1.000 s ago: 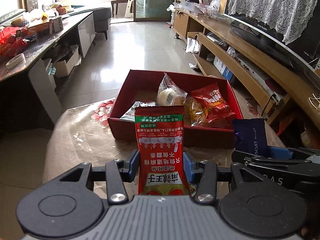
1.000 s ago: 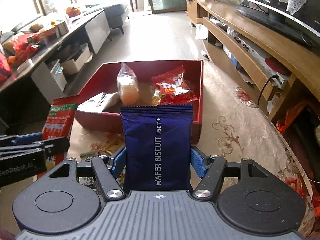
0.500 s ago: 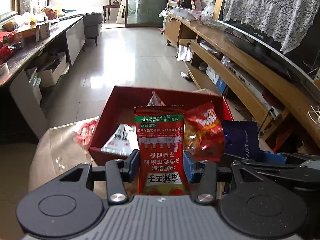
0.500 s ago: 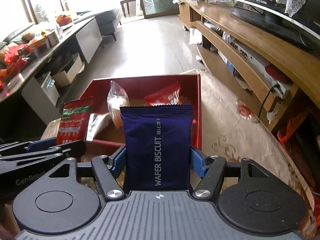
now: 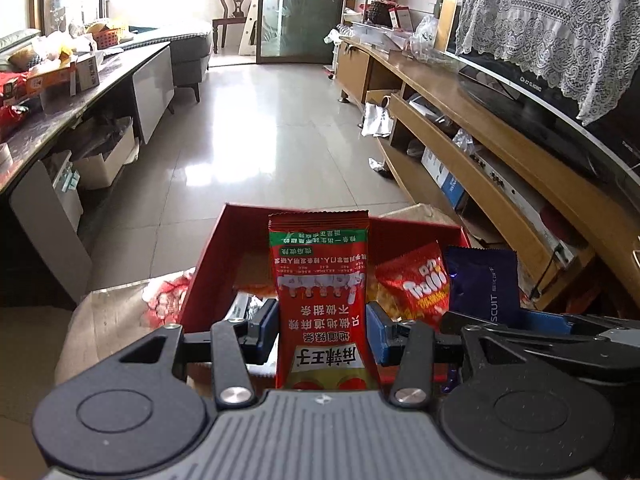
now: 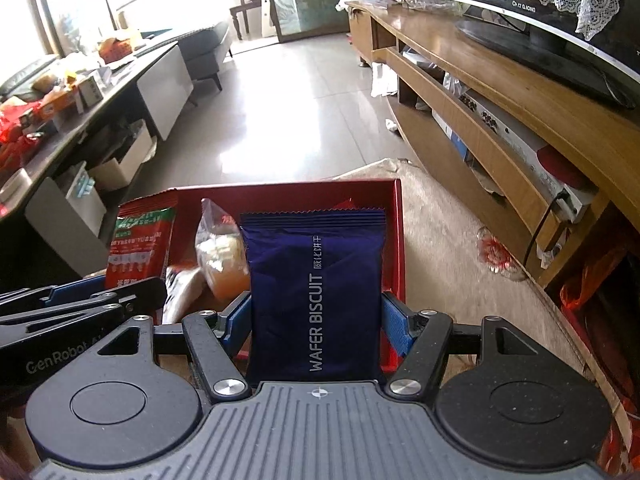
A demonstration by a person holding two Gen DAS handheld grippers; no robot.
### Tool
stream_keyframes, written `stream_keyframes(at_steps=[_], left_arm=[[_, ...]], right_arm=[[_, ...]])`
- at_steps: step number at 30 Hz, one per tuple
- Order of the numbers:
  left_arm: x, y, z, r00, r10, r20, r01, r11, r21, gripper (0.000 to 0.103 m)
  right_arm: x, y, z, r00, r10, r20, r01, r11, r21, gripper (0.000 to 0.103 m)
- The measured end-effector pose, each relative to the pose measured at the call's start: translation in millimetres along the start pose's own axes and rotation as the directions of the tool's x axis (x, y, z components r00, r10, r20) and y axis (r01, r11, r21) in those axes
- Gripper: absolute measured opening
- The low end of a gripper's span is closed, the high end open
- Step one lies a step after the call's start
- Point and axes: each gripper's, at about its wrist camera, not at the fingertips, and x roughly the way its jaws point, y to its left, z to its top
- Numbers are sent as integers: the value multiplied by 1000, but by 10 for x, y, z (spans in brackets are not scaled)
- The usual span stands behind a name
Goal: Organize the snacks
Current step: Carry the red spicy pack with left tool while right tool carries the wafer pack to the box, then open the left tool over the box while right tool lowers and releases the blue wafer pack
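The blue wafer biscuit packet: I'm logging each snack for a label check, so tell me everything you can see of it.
The blue wafer biscuit packet is a dark blue, glossy, foil-like pillow pack with a crimped, serrated top edge and pale "WAFER BISCUIT" lettering running lengthwise. It looks sealed and only lightly creased. It stands upright, clamped at its sides between the blue pads of the right hand-held gripper, in front of the red box.

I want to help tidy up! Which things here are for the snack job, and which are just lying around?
For the job:
- red box
- red packet in the left hand-held gripper
- blue biscuit packet in the right hand-held gripper
- snacks already in the box, like the clear bag

Just lying around:
- chair
- television
- cardboard box on the floor
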Motion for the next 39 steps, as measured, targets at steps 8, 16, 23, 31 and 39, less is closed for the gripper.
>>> stream_keyframes(at_steps=[8, 16, 23, 31, 39], left_arm=[[177, -49, 114, 1000, 28, 6, -28, 1000, 13, 44], [346, -71, 167, 999, 54, 3, -54, 998, 21, 44], [534, -36, 159, 997, 69, -23, -69, 998, 13, 44], [708, 23, 97, 993, 94, -69, -94, 996, 5, 46], [657, 59, 96, 993, 96, -63, -97, 995, -9, 54]], right_arm=[[147, -21, 116, 1000, -15, 2, 15, 1000, -9, 73], [304, -27, 185, 1000, -17, -9, 17, 1000, -4, 73], [459, -41, 200, 999, -14, -34, 14, 1000, 6, 73], [638, 22, 138, 997, -22, -69, 21, 1000, -14, 74], [581, 0, 158, 997, -55, -50, 54, 998, -16, 83]])
